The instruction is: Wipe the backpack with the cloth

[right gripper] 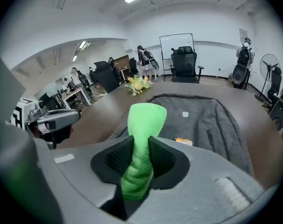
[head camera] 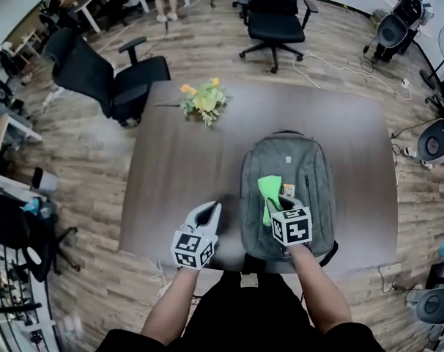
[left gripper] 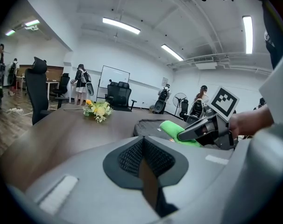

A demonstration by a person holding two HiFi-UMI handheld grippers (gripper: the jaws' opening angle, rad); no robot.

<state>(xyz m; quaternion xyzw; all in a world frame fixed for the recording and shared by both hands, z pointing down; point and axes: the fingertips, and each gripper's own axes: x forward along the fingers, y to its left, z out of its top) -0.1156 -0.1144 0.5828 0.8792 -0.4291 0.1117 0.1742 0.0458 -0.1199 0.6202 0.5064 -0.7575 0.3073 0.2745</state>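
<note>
A grey backpack [head camera: 288,189] lies flat on the dark wooden table [head camera: 178,167], its front face up [right gripper: 202,120]. My right gripper [head camera: 275,205] hovers over the backpack's lower half, shut on a bright green cloth [head camera: 269,193] that sticks out past the jaws [right gripper: 144,125]. My left gripper [head camera: 211,213] is over the table just left of the backpack, jaws closed together with nothing between them [left gripper: 142,158]. From the left gripper view the right gripper [left gripper: 204,130] and green cloth [left gripper: 172,129] show to the right.
A bunch of yellow and orange flowers [head camera: 204,101] lies on the table beyond the backpack. Black office chairs [head camera: 108,75] stand around the table's far side. A small orange tag [right gripper: 183,141] sits on the backpack. People stand far off in the room.
</note>
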